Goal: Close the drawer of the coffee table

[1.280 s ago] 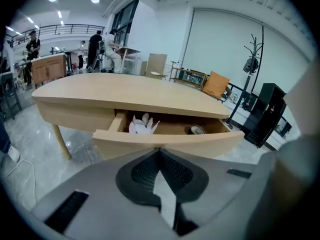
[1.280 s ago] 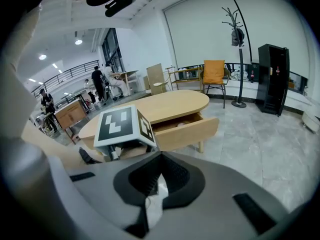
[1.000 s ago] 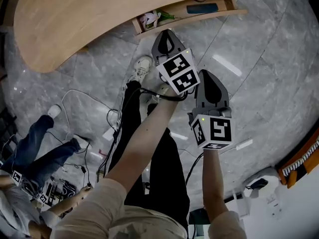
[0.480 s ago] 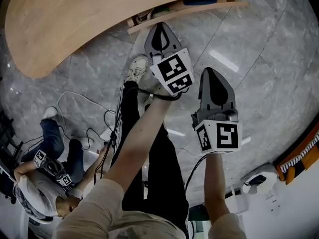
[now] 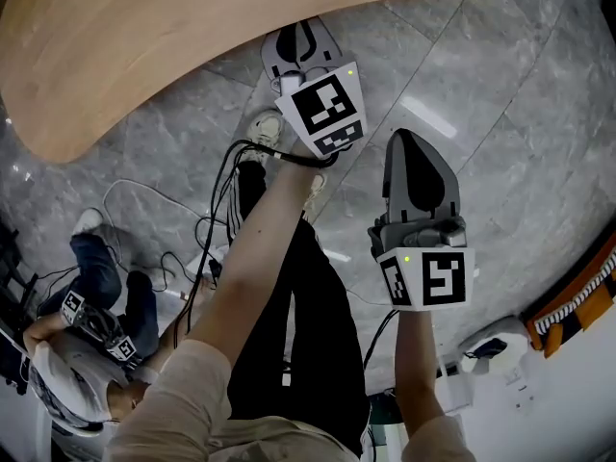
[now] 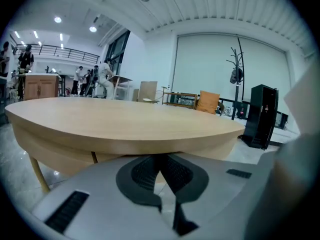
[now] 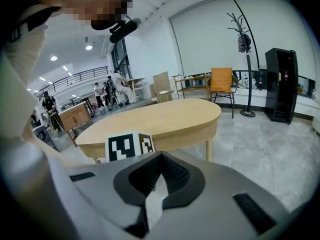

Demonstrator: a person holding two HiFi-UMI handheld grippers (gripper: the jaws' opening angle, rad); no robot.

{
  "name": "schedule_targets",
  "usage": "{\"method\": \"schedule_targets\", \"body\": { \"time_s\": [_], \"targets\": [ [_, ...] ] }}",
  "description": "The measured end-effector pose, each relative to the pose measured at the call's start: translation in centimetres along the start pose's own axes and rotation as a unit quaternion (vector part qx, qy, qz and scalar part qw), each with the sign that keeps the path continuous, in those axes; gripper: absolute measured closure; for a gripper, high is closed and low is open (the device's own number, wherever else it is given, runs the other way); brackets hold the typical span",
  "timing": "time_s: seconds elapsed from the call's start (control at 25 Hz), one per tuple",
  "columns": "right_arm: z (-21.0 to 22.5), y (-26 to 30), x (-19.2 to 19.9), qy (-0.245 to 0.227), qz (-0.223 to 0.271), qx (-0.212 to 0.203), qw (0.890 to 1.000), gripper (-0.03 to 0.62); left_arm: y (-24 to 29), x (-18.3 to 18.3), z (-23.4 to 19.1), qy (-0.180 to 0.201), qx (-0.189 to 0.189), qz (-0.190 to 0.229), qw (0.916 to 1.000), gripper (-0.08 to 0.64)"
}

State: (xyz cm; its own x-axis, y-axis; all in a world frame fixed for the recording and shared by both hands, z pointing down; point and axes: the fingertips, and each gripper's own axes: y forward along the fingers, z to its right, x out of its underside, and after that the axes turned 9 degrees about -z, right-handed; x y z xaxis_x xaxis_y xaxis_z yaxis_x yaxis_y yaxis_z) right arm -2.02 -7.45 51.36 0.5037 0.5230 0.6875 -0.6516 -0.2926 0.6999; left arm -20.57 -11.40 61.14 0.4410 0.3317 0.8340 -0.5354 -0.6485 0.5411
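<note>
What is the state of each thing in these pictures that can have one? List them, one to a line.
Drawer, nothing juts out from under the top of the coffee table; it looks shut.
Left gripper, jaws together, empty, tip at the table's edge.
Right gripper, jaws together, empty, held apart from the table.
Cables, lying loose and tangled on the floor.

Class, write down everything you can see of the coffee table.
The coffee table has a long, rounded top of pale wood, a recessed wooden apron beneath it and slim, splayed legs. It stands on a grey stone floor. No open drawer shows. The shut left gripper is at its edge; I cannot tell whether it touches.
</note>
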Motion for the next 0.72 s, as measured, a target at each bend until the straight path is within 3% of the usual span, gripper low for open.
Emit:
{"method": "schedule_targets", "body": {
  "time_s": [0.48,0.6,0.72],
  "targets": [
    [-1.2,1.4,-1.2,-0.001,0.006,-0.013,1.0,0.588,0.0,0.2,0.5,0.057,0.051,-0.008,0.997,0.552],
    [-2.0,1.3,-1.3,0.007,0.008,-0.016,1.0,0.587,0.2,0.7,0.0,0.077,0.068,-0.024,0.9944,0.552],
    [-2.6,0.7,-1.7,0.014,0.013,-0.018,1.0,0.586,-0.4,1.2,-1.1,0.094,0.057,-0.053,0.9925,0.552]
  ]
}}
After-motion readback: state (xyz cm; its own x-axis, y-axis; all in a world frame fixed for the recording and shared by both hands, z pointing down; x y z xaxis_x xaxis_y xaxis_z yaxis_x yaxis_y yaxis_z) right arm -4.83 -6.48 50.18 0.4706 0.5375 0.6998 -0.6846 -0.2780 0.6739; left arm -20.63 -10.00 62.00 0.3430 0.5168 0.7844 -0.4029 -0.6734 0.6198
